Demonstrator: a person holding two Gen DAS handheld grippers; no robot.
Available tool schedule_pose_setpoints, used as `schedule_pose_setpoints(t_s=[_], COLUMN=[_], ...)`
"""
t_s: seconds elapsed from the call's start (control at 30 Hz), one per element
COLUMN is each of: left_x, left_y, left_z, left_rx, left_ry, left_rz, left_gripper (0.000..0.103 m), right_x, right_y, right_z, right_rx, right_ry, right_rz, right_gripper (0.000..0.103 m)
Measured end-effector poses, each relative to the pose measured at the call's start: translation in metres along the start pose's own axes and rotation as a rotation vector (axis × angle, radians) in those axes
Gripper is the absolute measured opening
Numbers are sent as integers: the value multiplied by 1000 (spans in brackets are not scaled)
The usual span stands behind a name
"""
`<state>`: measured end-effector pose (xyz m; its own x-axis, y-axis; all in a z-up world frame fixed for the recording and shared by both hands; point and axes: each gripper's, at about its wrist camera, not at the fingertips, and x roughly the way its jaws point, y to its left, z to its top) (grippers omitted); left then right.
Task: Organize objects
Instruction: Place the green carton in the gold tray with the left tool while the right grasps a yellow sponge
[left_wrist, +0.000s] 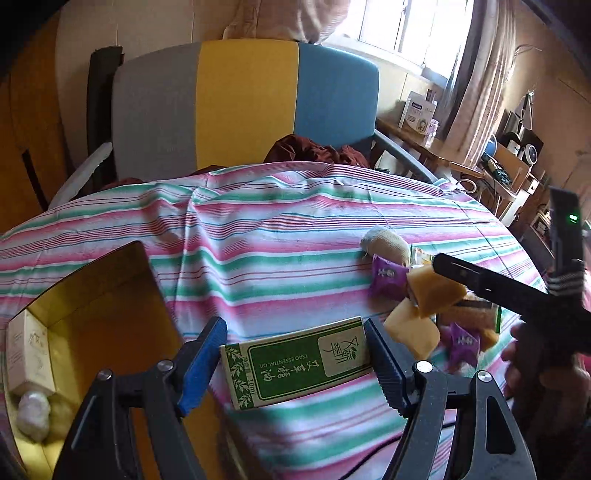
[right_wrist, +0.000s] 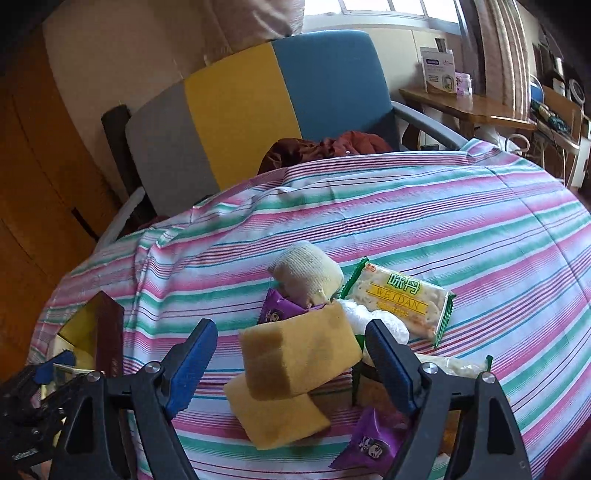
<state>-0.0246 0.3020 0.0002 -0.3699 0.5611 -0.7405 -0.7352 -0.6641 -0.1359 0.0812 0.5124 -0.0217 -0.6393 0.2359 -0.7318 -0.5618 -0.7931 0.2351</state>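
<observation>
Two items already lie in the yellow box (left_wrist: 92, 295) while the left gripper (left_wrist: 295, 354) brackets the green essential-oil carton (left_wrist: 295, 363) unclenched and the right gripper (right_wrist: 291, 354), spread wide, hovers over unsorted tan pads (right_wrist: 299, 354) and snacks.

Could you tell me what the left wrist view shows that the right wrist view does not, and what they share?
Only the left wrist view shows the green box between the open left tongs, the yellow inside of the tin with a white carton in it, and the right tongs from the side.

Only the right wrist view shows the cracker pack and the open right tongs around a tan sponge.

Both show the striped cloth, purple sweets, the rolled sock and the chair.
</observation>
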Motion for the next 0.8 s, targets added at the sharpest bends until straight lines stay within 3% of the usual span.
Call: schedule_pose_setpoints(t_s=[0.27, 0.3, 0.37, 0.47, 0.67, 0.8], left_x=[-26, -29, -34, -46, -68, -84], left_y=[21, 23, 25, 32, 61, 96], left_z=[-32, -35, -40, -46, -62, -77], left_rx=[-26, -34, -40, -51, -93, -145], left_ry=[-14, -14, -21, -42, -65, -71], left_rz=[6, 5, 9, 14, 59, 132], left_gripper=[76, 76, 76, 76, 76, 76], right_x=[27, 30, 36, 33, 28, 19], right_y=[17, 16, 12, 8, 8, 10], right_z=[-9, -10, -12, -13, -13, -13], right_rx=[-123, -129, -127, -119, -125, -136], right_ry=[64, 75, 107, 100, 80, 47], right_rz=[-103, -117, -134, -137, -160, -164], right_gripper=[84, 81, 61, 55, 54, 54])
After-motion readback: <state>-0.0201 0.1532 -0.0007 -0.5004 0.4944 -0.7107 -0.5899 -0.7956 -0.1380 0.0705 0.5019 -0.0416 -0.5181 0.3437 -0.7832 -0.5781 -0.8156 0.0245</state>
